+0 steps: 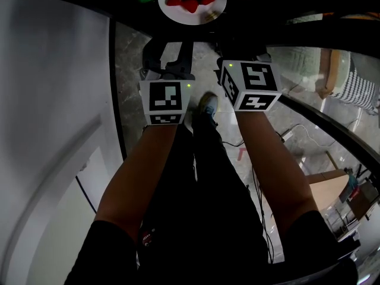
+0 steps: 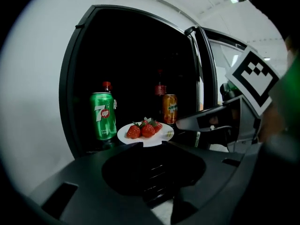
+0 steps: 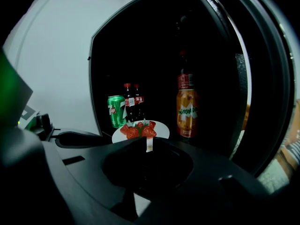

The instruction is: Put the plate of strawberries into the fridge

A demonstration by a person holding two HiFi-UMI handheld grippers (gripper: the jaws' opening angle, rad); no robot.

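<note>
Right tongs (image 3: 146, 142) tight on plate (image 3: 163, 131) rim, left tongs (image 2: 150, 145) open; orange can (image 3: 186, 114) in gripper views only.

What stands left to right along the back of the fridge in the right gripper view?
Green can → two dark cola bottles → orange soda bottle. The plate of strawberries lies in front, overlapping the first two.

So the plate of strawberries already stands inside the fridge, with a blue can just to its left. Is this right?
Not quite. The can left of the plate of strawberries is green, not blue; the left gripper view shows it clearly. The plate does stand inside the fridge.
</note>
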